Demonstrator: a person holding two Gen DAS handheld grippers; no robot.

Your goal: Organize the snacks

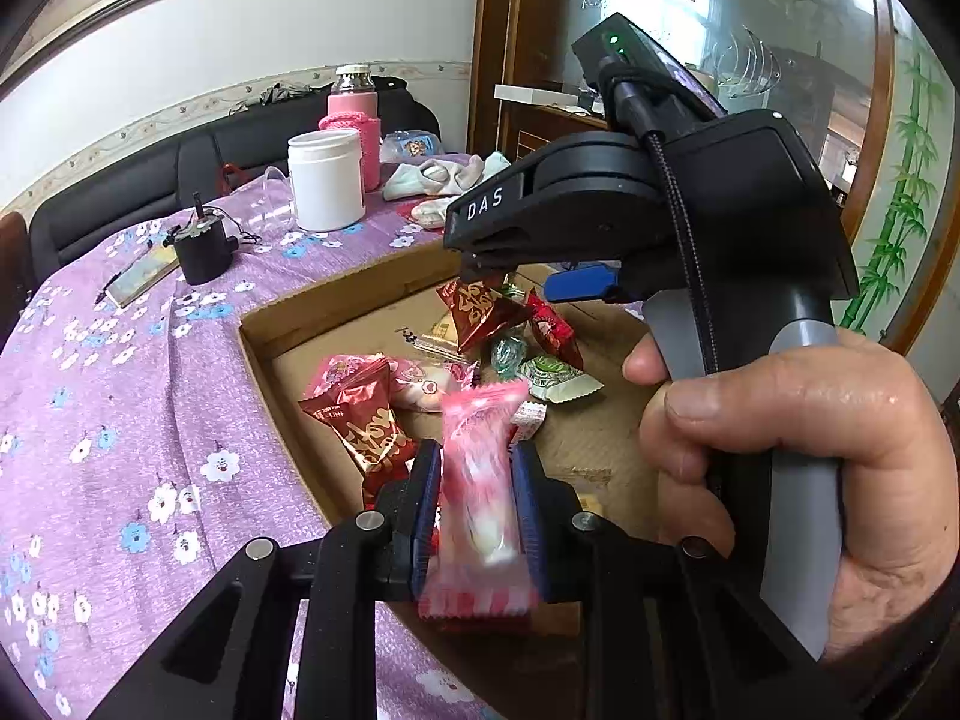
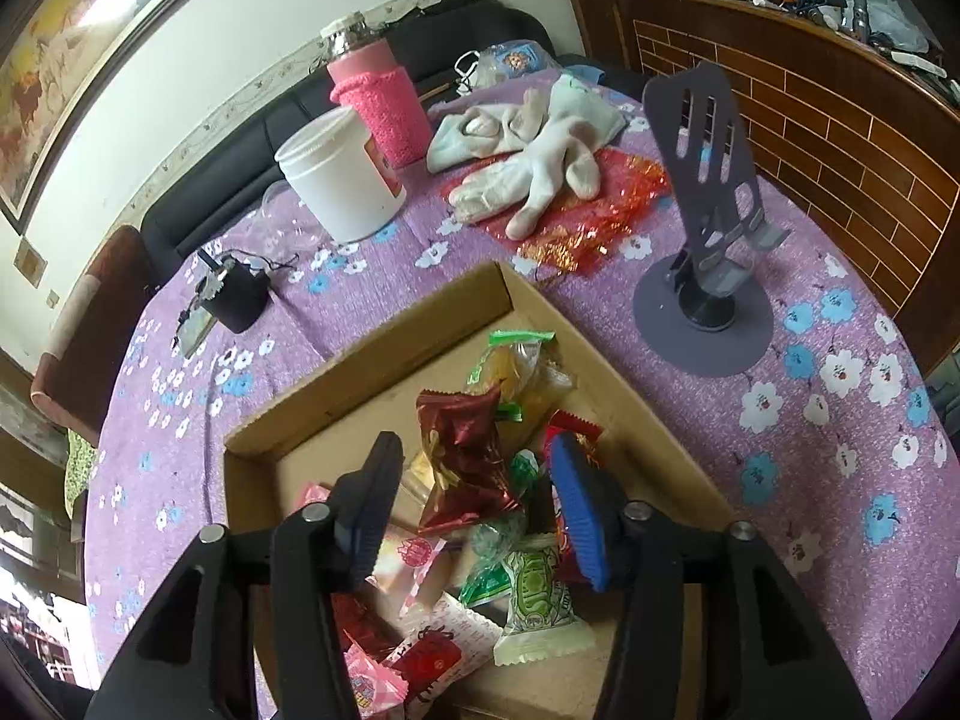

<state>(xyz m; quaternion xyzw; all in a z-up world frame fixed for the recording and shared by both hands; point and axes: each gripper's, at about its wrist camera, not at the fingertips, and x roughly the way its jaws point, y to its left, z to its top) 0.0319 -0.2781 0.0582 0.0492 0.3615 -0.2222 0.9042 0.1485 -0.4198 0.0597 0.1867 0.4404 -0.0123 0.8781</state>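
1. The step in hand, as I judge it, is dropping sweets into the cardboard box that lies on the purple flowered desk.

2. The left tongs, at the bottom centre of the left wrist view, are closed on a pink-and-white wrapped candy; both blue pads press its sides, and it hangs above the near part of the box.

3. The right tongs, at the bottom centre of the right wrist view, stand parted with nothing pinched. A red foil snack shows in the gap between the pads, touching neither, on the heap at the box's far corner; it looks just let go.

4. Other wrapped pieces lie in the box: a green-and-white packet at lower centre and a yellow bag with a green top higher up.

5. The next move probably calls for the left tongs to lower the pink candy over a bare patch of the box floor and open, while the right tongs lift clear without snagging the heap.

6. No loose snacks show on the desk in either view, so where the next piece comes from I cannot tell.
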